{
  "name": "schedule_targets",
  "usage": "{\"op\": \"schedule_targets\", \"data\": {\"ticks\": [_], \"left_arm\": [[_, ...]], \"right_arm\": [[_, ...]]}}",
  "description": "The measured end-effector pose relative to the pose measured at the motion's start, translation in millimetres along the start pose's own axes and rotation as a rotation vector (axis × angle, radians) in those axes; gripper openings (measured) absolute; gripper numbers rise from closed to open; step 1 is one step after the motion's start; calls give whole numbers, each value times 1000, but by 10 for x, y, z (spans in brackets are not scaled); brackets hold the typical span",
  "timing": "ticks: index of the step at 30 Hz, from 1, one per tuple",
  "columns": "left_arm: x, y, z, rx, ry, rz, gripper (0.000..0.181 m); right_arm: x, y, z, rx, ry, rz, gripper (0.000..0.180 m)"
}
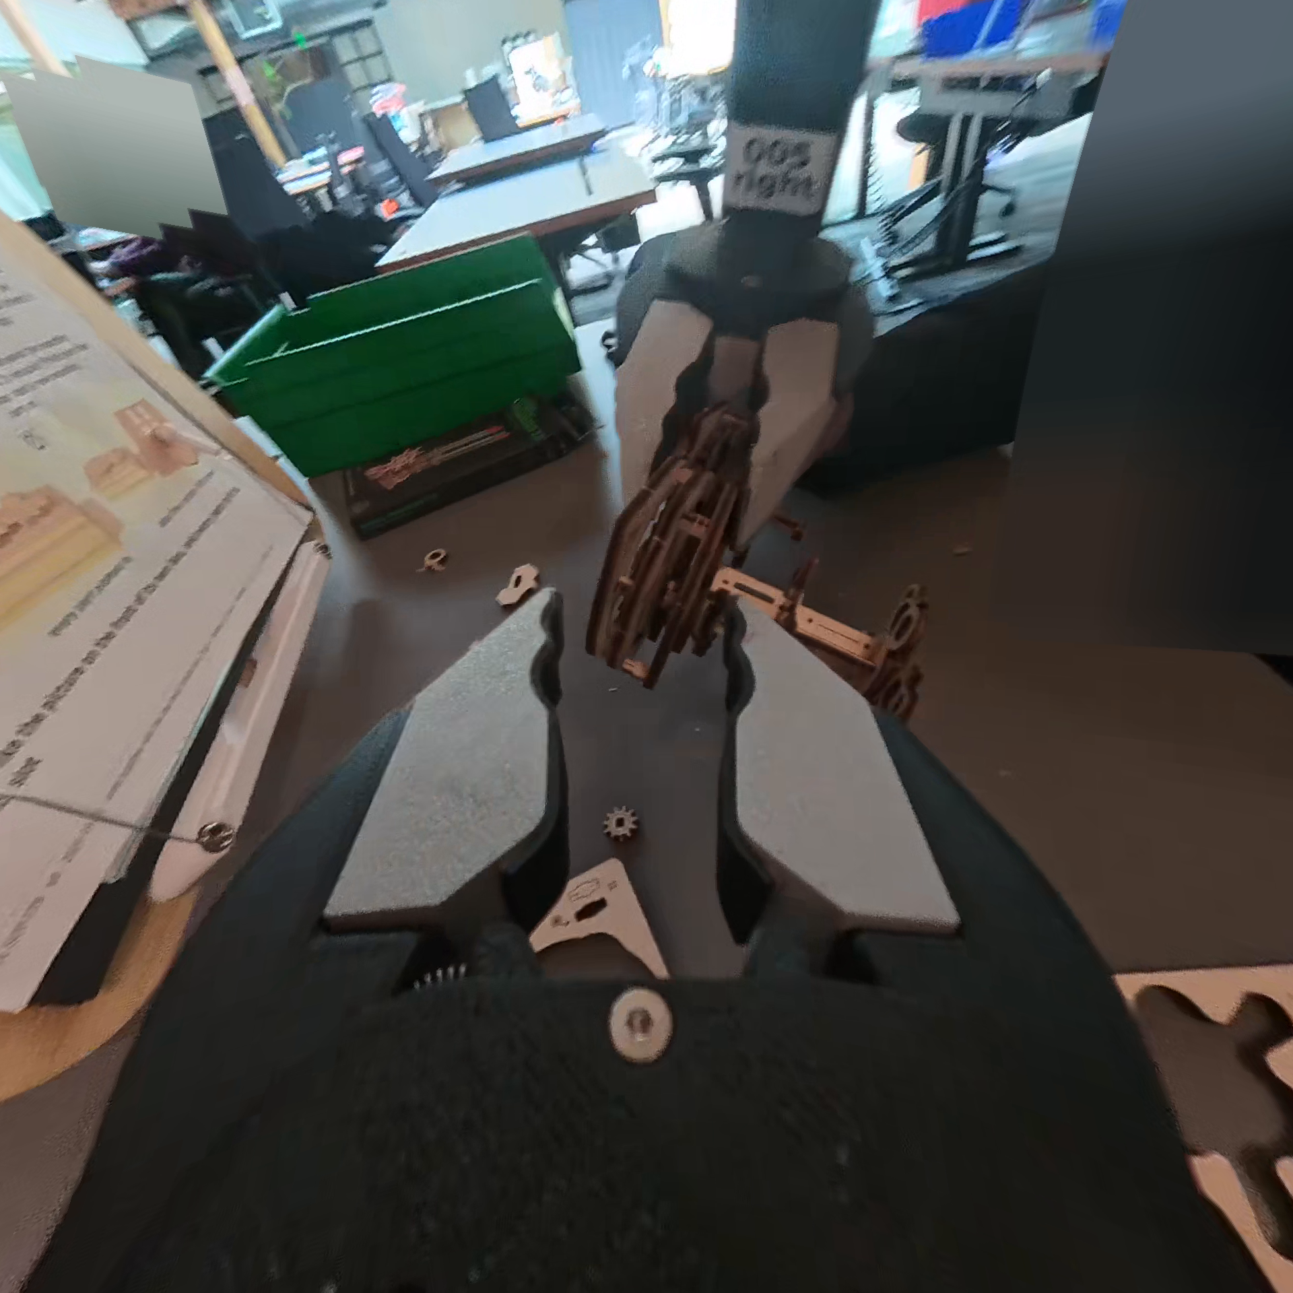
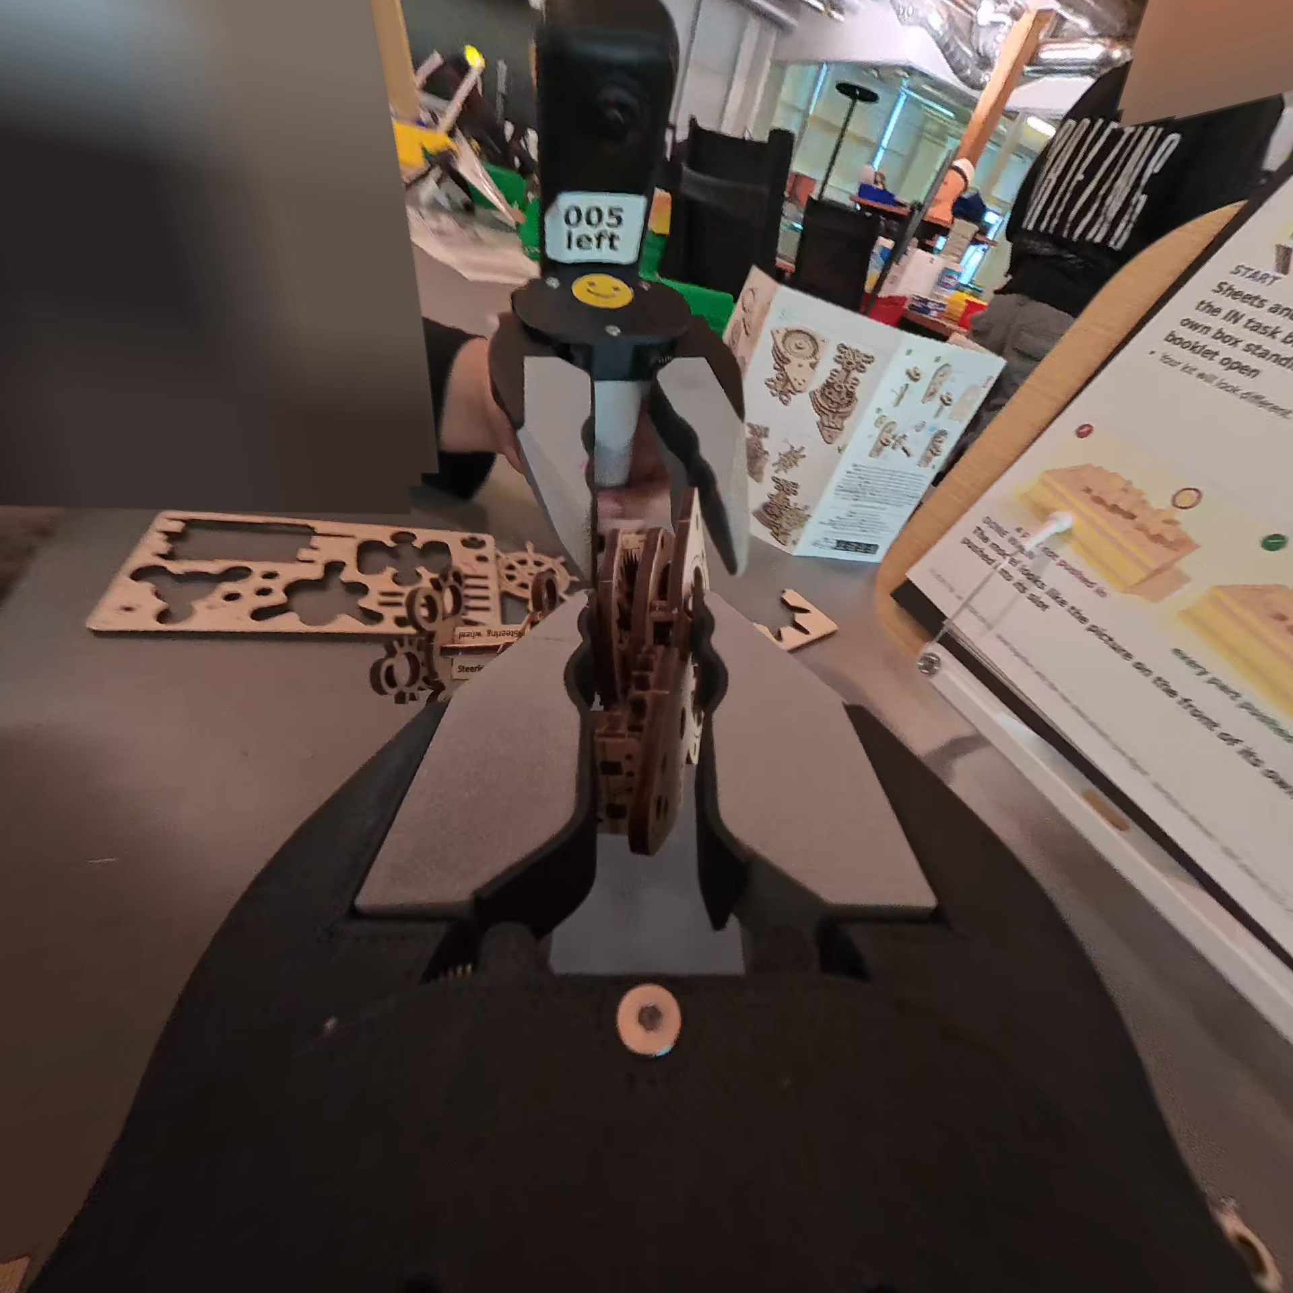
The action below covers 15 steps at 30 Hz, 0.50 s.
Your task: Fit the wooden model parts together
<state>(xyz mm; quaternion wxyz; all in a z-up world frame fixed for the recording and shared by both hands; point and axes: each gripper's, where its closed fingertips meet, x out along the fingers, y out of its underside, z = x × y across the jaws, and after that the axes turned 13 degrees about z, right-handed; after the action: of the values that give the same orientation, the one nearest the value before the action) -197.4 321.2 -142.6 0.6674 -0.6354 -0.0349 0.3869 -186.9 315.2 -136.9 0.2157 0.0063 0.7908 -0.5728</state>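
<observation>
Right tongs (image 2: 647, 672): clamped on the wooden model assembly (image 2: 647, 707), a stack of dark-edged laser-cut plates and gears held on edge between the two grey fingers, above the dark worktop (image 2: 210, 769); in the left wrist view the same tongs (image 1: 707, 504) reach down from above with the assembly (image 1: 665, 560) tilted and clear of the surface

Left tongs (image 1: 640, 647): apart, nothing between the fingers; tips just beside the lower end of the assembly, contact not discernible; seen from the right wrist view (image 2: 658, 553) pointing down at the assembly's far end

Loose parts on worktop: small wooden gear (image 1: 620, 822) between the left fingers' bases; pale triangular offcut (image 1: 602, 916) near it; long pale wooden frame (image 1: 811, 616) with a dark cog-shaped end, behind the assembly; small flat piece (image 1: 519, 584); punched-out wooden sheet (image 2: 294, 574) lying flat at left, a ship's-wheel part (image 2: 532, 570) at its right end

Surroundings: slanted instruction board (image 2: 1119, 560) at the worktop's edge; folded pictorial booklet (image 2: 860, 427) standing upright; green bins (image 1: 399, 364) stacked on a dark box
</observation>
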Motion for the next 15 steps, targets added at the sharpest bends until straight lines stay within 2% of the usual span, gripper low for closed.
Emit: {"op": "schedule_targets", "data": {"ticks": [1,7,10,15], "left_arm": [[-19,-15,-31,-2,31,-19,39],[-43,-82,-241,-55,209,-89,41],[-47,-80,-221,-69,204,-103,27],[7,-27,-187,-49,153,-73,25]], "right_arm": [[-6,-20,12,15,-20,-17,22],[42,-13,126,26,-104,-19,22],[50,-17,160,21,-120,-18,22],[66,72,101,21,-82,42,24]]}}
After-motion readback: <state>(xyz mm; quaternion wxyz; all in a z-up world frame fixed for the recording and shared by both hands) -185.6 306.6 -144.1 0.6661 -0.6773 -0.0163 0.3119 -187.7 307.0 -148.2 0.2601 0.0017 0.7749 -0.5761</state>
